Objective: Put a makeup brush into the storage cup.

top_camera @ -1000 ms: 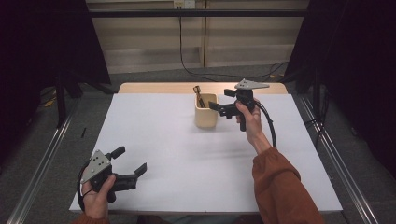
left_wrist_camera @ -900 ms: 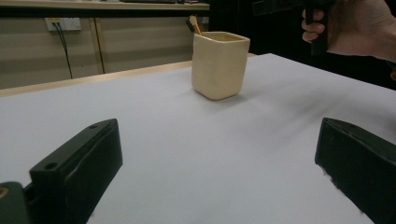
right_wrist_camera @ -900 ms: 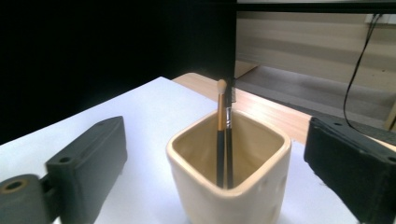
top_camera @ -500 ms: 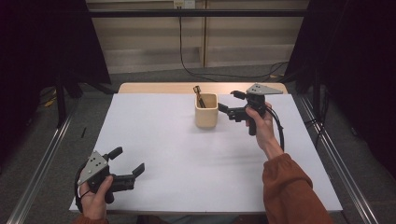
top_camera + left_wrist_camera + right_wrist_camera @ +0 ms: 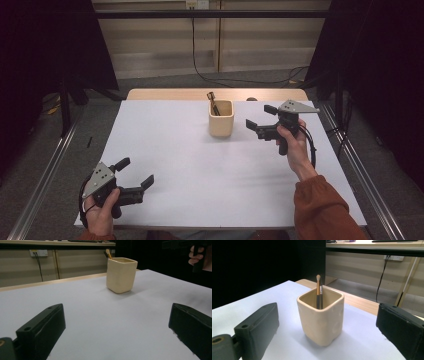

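A cream square cup (image 5: 221,118) stands on the far middle of the white table (image 5: 200,170), with thin brushes (image 5: 212,100) upright inside it. My right gripper (image 5: 258,115) hovers just right of the cup, open, jaws pointing at it with nothing between them. In the right gripper view the cup (image 5: 322,317) and brushes (image 5: 319,291) sit a short way ahead, framed by the open jaws. My left gripper (image 5: 135,171) rests near the front left corner, open and empty. From the left gripper view the cup (image 5: 121,275) is far off.
A strip of bare wood (image 5: 165,94) runs along the table's far edge. Metal rails (image 5: 45,170) flank both sides. A black cable (image 5: 200,60) crosses the floor behind. Dark curtains (image 5: 380,60) stand to the left and right.
My right gripper has drawn back from the cup, moving right and a little toward the person. The left gripper has barely moved.
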### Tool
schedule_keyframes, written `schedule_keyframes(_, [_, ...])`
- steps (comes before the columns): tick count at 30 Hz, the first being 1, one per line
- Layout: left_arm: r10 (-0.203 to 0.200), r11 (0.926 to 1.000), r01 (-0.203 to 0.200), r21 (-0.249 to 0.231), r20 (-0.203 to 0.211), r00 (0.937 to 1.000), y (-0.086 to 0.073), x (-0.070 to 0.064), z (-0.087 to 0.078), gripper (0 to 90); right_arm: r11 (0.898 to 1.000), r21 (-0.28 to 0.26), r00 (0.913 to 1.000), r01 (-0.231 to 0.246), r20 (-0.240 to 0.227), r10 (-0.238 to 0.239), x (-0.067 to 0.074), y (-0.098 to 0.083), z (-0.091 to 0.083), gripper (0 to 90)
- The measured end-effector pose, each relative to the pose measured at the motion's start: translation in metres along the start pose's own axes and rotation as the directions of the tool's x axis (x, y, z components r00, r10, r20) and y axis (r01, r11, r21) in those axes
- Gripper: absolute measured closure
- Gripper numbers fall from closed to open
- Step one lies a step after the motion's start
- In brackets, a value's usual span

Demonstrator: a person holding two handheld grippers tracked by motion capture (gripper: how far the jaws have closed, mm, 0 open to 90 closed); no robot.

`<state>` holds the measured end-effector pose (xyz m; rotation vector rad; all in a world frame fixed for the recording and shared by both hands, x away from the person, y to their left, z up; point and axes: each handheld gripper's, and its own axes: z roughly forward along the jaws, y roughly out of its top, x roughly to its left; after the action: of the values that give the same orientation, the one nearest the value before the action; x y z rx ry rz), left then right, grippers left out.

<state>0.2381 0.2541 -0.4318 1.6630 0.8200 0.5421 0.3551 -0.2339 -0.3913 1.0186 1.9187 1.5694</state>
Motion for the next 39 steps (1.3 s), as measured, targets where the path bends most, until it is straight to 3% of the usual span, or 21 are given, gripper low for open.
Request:
schedule_keyframes(5, [-0.001, 1.0, 0.001, -0.001, -0.002, 1.0, 0.0, 0.0, 0.0, 0.8, 1.0, -0.002, 0.9999, -0.004, 0.014, 0.004, 0.004, -0.007, -0.015, 0.2])
schedule_keyframes(20, [0.003, 1.0, -0.003, 0.001, -0.01, 0.9999, 0.0, 0.0, -0.001, 0.8, 1.0, -0.003, 0.9987, -0.027, 0.043, 0.027, 0.014, -0.031, -0.062, 0.0])
schedule_keyframes(39, [0.003, 1.0, -0.003, -0.003, -0.014, 0.9999, -0.001, 0.0, -0.003, 0.8, 0.998, 0.006, 0.9905, -0.058, 0.125, 0.057, 0.023, -0.062, -0.115, 0.3])
